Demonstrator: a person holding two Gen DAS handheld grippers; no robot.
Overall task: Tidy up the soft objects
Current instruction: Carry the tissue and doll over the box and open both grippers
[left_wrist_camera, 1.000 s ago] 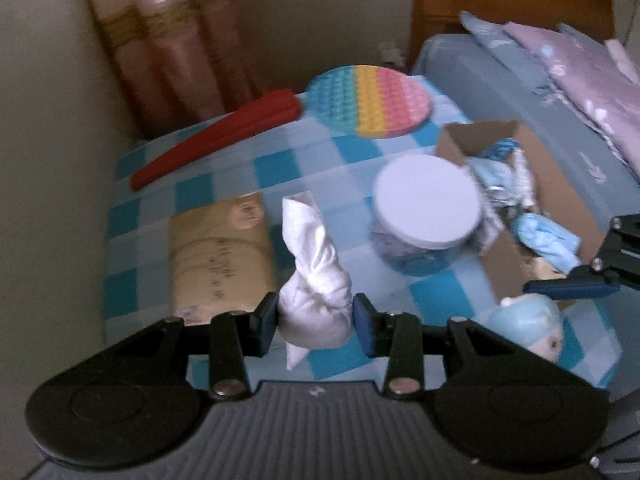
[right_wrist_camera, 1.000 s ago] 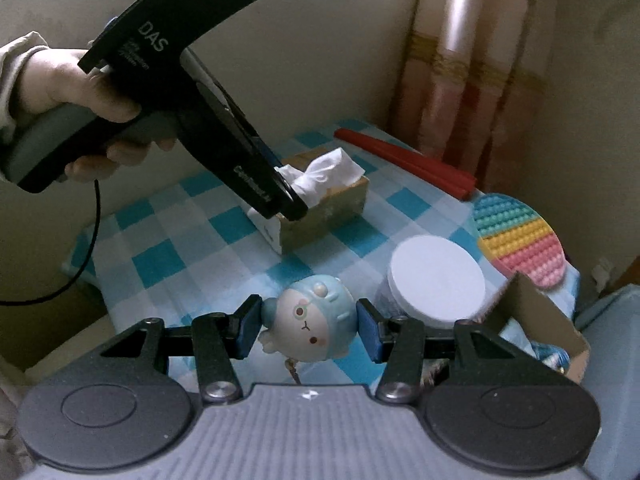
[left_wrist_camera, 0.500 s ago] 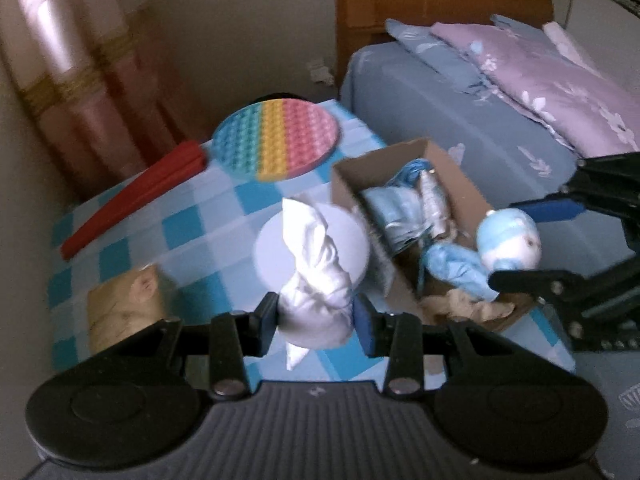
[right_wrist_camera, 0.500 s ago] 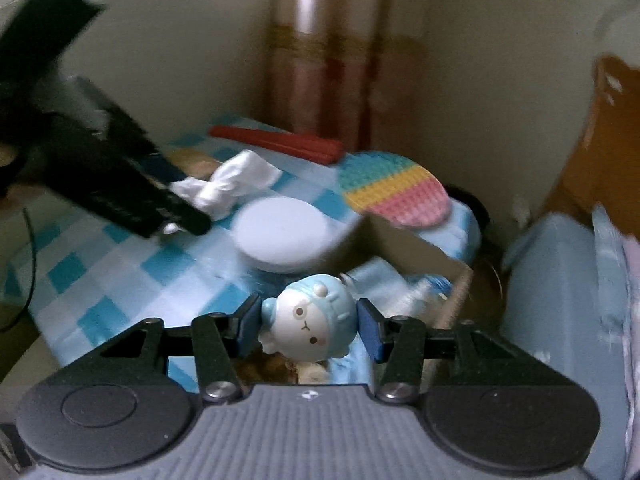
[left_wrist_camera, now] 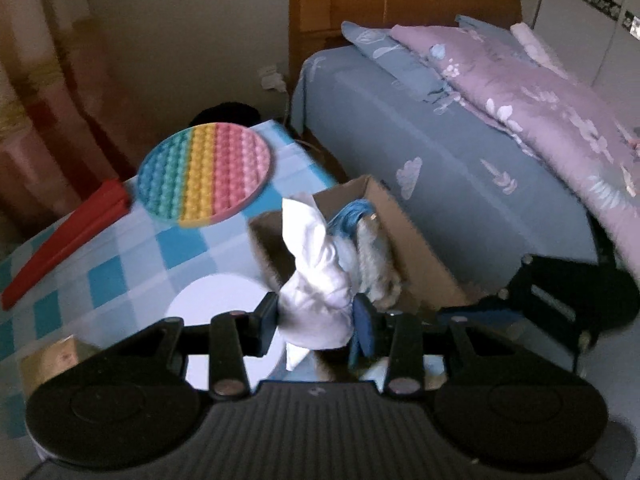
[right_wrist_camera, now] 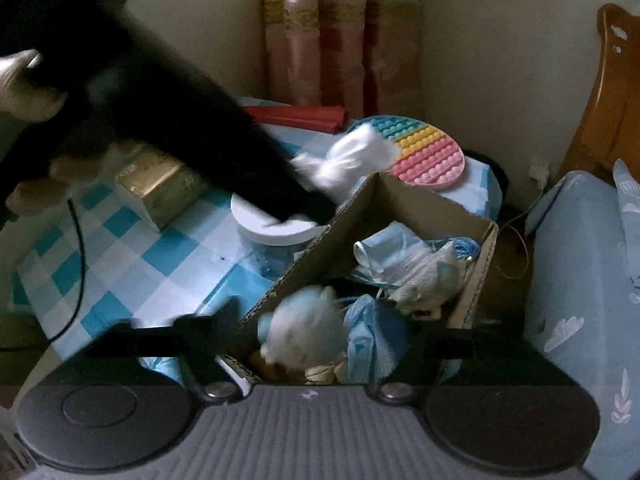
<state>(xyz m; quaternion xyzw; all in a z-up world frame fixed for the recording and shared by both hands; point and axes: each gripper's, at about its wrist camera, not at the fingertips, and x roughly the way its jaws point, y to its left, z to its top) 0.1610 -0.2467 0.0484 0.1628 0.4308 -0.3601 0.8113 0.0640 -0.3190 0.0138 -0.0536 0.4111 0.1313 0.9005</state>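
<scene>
The jaws of the right gripper are opening wide, and the round blue plush toy is lying loose between them, low in the middle of the right wrist view, inside the cardboard box. The jaws of the left gripper are being pressed onto the white knotted cloth bundle, which is being held in the middle of the left wrist view, in front of the box. The bundle is judged to be light and squashy, so it is best pinched at its fat bottom part, not at the floppy top. The toy is judged soft too, and not easy to break. One bundle and one round plush toy are being counted; one box, one white-lidded jar, one tissue pack and one rainbow bubble mat are being seen on the checked cloth.
</scene>
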